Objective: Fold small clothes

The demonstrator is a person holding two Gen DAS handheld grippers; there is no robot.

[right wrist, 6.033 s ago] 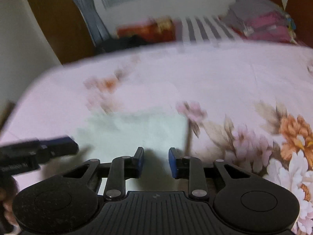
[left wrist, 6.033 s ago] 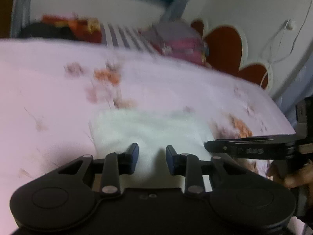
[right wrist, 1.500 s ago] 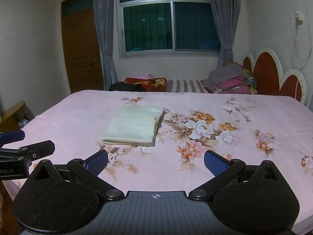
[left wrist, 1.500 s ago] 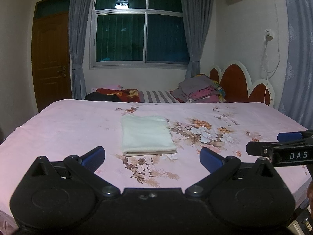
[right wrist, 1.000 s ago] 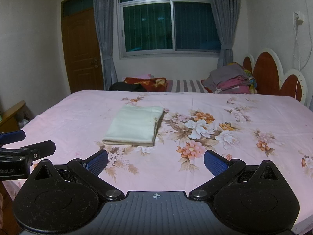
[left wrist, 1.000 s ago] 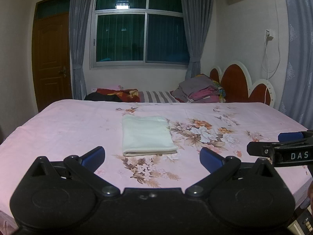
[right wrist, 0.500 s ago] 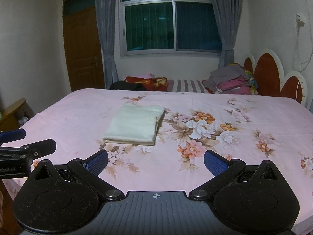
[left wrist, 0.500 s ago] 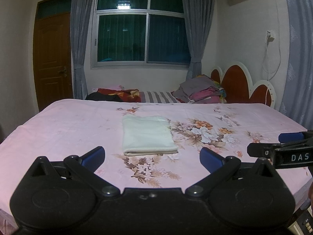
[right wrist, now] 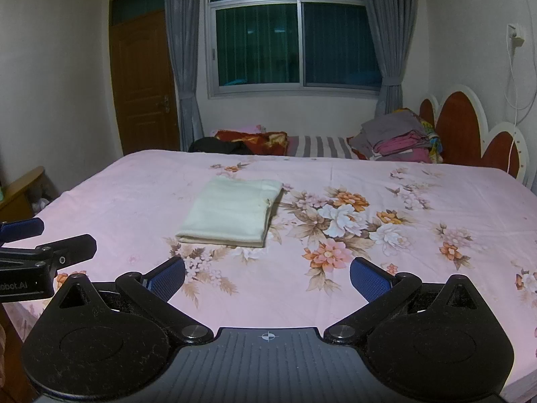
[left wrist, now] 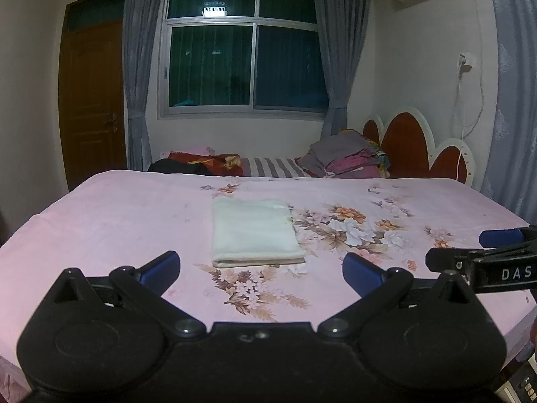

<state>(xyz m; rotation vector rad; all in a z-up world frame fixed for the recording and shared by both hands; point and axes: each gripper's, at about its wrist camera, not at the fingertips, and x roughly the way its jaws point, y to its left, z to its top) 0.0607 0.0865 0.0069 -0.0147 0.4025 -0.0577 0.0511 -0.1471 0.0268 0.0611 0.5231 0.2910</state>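
Both the left gripper (left wrist: 261,268) and right gripper (right wrist: 267,276) are spread wide and empty, the folded cloth (left wrist: 253,231) lies ahead on the bed (left wrist: 117,221), looks soft and floppy, so I'd pinch its near edge.

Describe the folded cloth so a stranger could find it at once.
Start at the bed with the pink floral sheet. Left of its big flower print lies the folded cloth, a flat cream rectangle. It lies alone and is plain, unlike the coloured pile of clothes by the headboard.
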